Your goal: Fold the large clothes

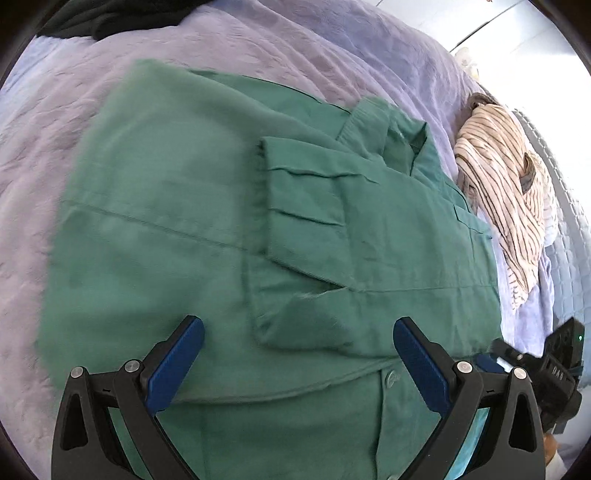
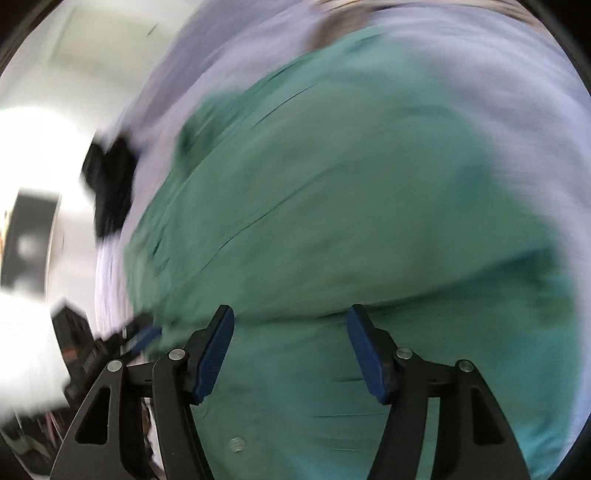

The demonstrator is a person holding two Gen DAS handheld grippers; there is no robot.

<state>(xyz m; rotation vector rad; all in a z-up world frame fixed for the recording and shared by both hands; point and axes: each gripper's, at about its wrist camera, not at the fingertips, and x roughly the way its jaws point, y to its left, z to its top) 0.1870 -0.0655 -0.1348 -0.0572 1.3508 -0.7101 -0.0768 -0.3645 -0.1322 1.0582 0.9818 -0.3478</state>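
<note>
A large green button shirt (image 1: 207, 206) lies spread on a lilac bedcover (image 1: 66, 110), its collar toward the upper right and one sleeve folded across its middle. My left gripper (image 1: 297, 334) hovers over the shirt's near part, open, with nothing between its blue pads. At the left wrist view's right edge the other gripper's black body (image 1: 554, 373) shows. In the blurred right wrist view the same green shirt (image 2: 351, 192) fills the frame. My right gripper (image 2: 290, 321) stands open above it, with no cloth pinched between its pads.
A cream striped garment (image 1: 506, 199) lies heaped to the right of the shirt near the bed's edge. Dark cloth (image 1: 110, 18) sits at the far top left of the bed. The bright floor (image 2: 40, 147) and a dark object show beyond the bed's left side.
</note>
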